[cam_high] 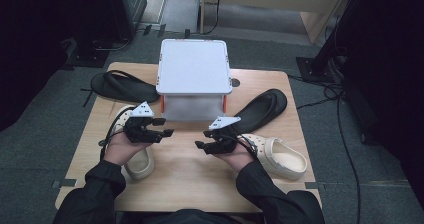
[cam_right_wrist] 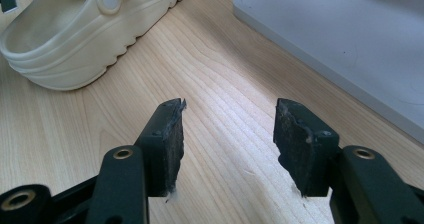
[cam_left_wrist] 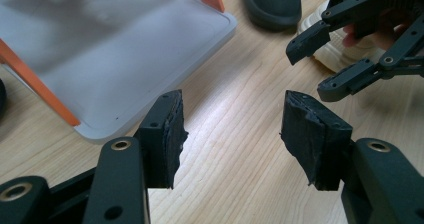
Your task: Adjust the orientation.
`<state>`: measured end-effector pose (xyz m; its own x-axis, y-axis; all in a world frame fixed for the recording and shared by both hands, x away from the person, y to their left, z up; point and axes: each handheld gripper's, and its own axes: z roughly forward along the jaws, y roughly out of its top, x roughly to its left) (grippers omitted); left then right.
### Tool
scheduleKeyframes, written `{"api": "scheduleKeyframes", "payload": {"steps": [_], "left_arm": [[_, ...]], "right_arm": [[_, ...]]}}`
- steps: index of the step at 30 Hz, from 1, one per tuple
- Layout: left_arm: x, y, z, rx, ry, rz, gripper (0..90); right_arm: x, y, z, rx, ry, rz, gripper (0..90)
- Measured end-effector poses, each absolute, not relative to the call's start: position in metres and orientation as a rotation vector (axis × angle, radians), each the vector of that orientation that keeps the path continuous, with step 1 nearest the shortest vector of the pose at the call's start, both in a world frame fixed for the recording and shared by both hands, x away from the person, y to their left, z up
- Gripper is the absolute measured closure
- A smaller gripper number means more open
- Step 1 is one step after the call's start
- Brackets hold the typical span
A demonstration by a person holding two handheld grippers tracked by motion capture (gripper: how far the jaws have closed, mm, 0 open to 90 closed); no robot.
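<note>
Black jaws stand wide apart on both of our tools, and nothing is between them: the left gripper [cam_high: 159,127] and the right gripper [cam_high: 206,140] hover over bare wood at the middle of the table [cam_high: 185,174], tips turned toward each other. Nearest to them are the cream clogs, which look like the work in hand. The left clog [cam_high: 141,165] lies under and behind our left hand [cam_high: 120,149], the right clog [cam_high: 280,156] just beside our right hand [cam_high: 239,156]. Neither is touched yet. Each clog sits behind its gripper, not ahead, so we judge the main risk to be the turn: swinging a hand round could drag the trailing cable [cam_high: 107,134] across a clog and shove it toward the table edge, or the two grippers could knock together, near as they are. A grab on the thick rounded sole might slip off; the strap or rim looks safer. Farther out, a white rack [cam_high: 192,66] with orange legs stands at the far middle, with one black sandal [cam_high: 122,86] to its left and another [cam_high: 262,106] to its right, the latter touching the right clog's far side and crowding a lift there.
</note>
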<state>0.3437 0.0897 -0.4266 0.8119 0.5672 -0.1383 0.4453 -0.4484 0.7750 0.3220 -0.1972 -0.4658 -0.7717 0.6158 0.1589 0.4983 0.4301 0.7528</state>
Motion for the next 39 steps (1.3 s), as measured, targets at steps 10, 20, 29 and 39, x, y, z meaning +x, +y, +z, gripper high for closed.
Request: {"api": "scheduleKeyframes", "payload": {"steps": [10,20,29,39], "left_arm": [[0.345,0.099,-0.421,2.095,0.772,0.18,42.9],[0.344,0.115,-0.416,2.068,0.792,0.186,42.4],[0.341,0.129,-0.411,2.047,0.826,0.206,41.0],[0.34,0.145,-0.409,2.034,0.858,0.227,41.0]], "right_arm": [[0.321,-0.193,-0.462,0.975,2.533,1.257,48.5],[0.321,-0.173,-0.46,0.958,2.55,1.285,48.9],[0.324,-0.157,-0.453,0.905,2.556,1.301,49.3],[0.33,-0.136,-0.447,0.834,2.584,1.299,49.3]]}}
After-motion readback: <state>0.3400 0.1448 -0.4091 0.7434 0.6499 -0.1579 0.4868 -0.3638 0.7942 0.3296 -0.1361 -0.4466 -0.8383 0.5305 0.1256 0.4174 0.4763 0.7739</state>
